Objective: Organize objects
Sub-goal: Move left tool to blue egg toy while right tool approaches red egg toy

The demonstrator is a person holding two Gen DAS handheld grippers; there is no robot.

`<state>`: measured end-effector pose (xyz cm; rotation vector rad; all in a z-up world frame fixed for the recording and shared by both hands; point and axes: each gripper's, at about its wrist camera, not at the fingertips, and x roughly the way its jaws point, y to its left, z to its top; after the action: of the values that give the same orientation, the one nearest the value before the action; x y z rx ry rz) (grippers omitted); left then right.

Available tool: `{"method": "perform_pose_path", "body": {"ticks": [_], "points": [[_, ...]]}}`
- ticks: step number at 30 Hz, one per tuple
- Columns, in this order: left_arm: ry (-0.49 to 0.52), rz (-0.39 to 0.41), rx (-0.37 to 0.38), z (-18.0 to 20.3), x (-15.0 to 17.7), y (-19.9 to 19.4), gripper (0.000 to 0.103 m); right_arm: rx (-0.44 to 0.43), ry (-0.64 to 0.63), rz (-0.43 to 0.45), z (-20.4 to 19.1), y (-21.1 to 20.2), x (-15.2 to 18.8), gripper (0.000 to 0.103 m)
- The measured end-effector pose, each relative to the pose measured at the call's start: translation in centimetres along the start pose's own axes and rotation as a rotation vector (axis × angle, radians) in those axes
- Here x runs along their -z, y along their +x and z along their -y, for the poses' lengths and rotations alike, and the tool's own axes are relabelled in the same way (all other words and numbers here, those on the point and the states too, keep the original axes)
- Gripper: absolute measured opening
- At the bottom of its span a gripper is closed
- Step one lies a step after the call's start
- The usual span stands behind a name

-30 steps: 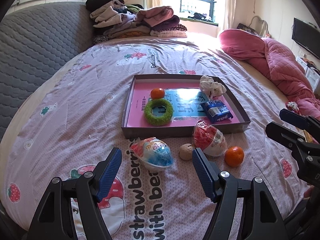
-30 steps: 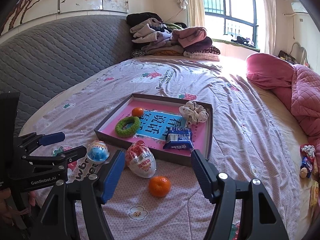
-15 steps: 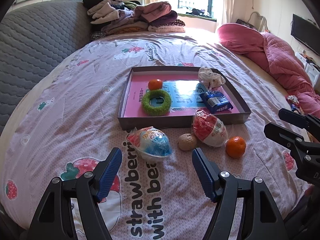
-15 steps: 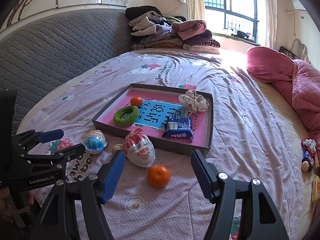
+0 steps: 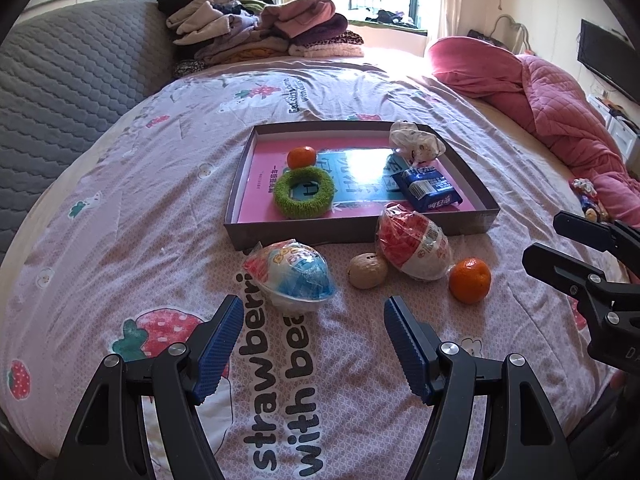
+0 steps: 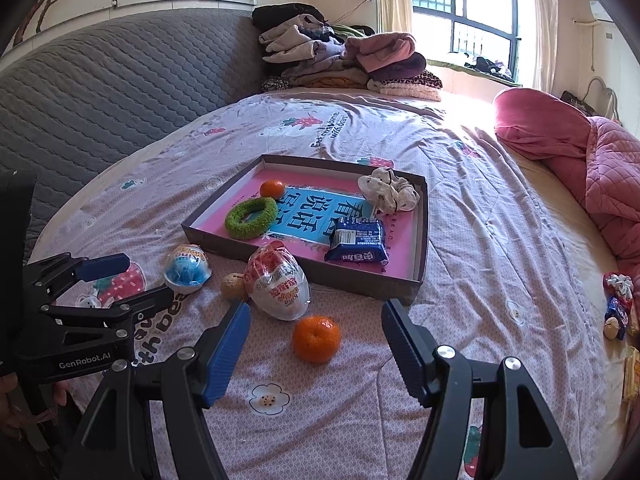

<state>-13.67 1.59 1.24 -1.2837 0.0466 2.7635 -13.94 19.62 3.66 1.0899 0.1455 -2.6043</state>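
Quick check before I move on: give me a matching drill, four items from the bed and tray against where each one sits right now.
Things:
1. green ring
2. blue snack packet
3. walnut
4. scrunchie

Places:
A. tray's far right corner
B. on the bedsheet, between the two wrapped eggs
C. in the tray, just in front of an orange
D. in the tray, near its front right

Pairs: 1-C, 2-D, 3-B, 4-A

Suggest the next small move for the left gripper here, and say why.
Probably ease the left gripper forward and down so its open jaws straddle the blue toy egg. That egg lies on the bedspread outside the tray, right ahead of the jaws, and nothing is held yet. The right gripper, also open, faces the loose orange.
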Motion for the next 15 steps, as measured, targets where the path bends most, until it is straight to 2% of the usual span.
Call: {"method": "perform_pose_path", "body": {"ticks": [15], "points": [[0.001,-0.018,0.000,-0.5,0.7,1.4,0.074,0.002,-0.061,-0.036,-1.6,1.6,0.6,0.068]]}}
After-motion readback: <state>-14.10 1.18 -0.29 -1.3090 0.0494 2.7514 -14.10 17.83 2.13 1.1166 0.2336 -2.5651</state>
